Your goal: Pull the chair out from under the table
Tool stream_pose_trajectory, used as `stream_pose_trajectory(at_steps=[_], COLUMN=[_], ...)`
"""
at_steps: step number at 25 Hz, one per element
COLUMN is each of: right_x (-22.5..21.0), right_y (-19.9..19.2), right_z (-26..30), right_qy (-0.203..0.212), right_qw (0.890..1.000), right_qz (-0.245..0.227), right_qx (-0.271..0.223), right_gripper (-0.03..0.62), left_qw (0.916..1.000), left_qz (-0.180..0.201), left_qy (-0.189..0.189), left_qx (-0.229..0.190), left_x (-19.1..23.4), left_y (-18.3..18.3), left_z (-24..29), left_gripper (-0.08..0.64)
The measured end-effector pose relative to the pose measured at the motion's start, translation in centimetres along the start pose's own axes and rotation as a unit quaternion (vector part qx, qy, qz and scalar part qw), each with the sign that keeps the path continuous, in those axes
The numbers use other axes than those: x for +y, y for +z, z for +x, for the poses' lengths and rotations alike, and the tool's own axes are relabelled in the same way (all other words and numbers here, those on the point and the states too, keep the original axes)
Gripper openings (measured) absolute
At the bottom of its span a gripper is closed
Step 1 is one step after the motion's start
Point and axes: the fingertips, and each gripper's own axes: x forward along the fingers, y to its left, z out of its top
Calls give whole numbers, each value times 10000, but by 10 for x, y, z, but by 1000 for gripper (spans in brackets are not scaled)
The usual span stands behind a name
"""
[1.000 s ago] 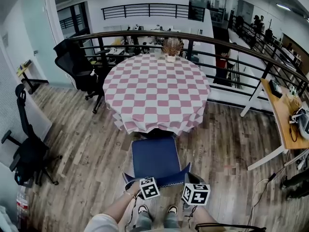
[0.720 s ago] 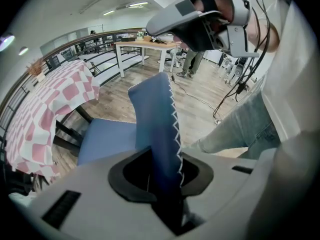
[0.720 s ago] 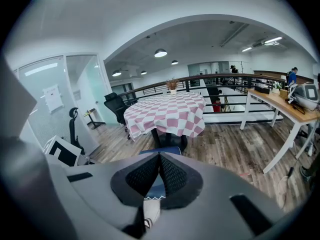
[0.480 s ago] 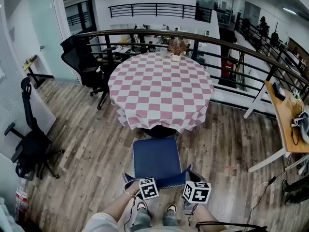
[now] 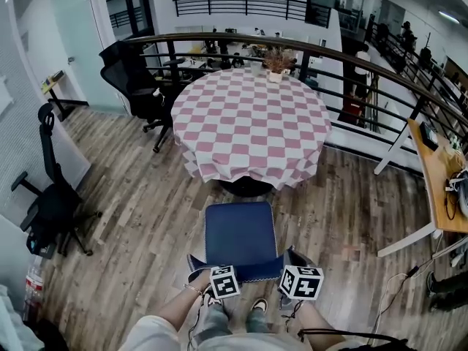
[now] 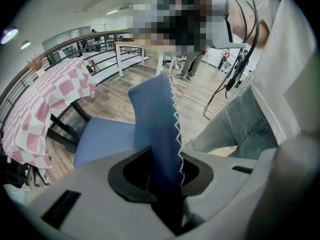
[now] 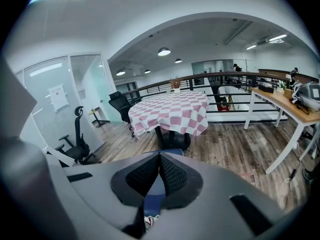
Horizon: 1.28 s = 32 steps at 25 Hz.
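A blue fabric chair (image 5: 240, 232) stands on the wood floor in front of the round table (image 5: 252, 126) with its pink-and-white checked cloth. A strip of floor shows between seat and cloth. The chair's backrest (image 5: 238, 269) faces me. My left gripper (image 5: 223, 278) (image 6: 162, 171) is shut on the backrest (image 6: 157, 129), whose white zigzag seam runs between the jaws. At the backrest's right end my right gripper (image 5: 296, 273) (image 7: 159, 159) is shut, with blue fabric in the narrow slit between its pads. The seat (image 7: 167, 153) and table (image 7: 170, 111) lie beyond it.
Two black office chairs (image 5: 135, 86) (image 5: 51, 203) stand to the left. A dark railing (image 5: 351, 61) curves behind the table, and a wooden desk (image 5: 435, 185) lines the right. A small vase of dried flowers (image 5: 276, 64) sits on the table. My shoes (image 5: 257, 306) are just behind the chair.
The chair has come back from the table with both grippers on its backrest. The seat's front edge, earlier at the cloth's hem, now stands apart from it.
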Motion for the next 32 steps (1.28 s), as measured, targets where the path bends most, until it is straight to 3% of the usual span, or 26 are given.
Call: stream_pose_trajectory(at_steps=[9, 20, 26, 32], right_x=[12, 23, 25, 26], right_y=[-3, -2, 5, 19], right_z=[3, 15, 23, 29], right_qy=[187, 290, 315, 303], right_qw=[9998, 9993, 9991, 9991], right_qz=[-87, -157, -185, -250], right_qx=[57, 174, 205, 188], right_gripper=[18, 18, 18, 18], left_qw=[9998, 9995, 9990, 9951], left_qz=[56, -164, 197, 324], left_qy=[-184, -252, -270, -766], left_qx=[60, -70, 309, 538], left_x=[-32, -34, -34, -42], left_y=[-4, -3, -4, -3], left_z=[4, 4, 0, -13], left_gripper=[95, 123, 141, 167])
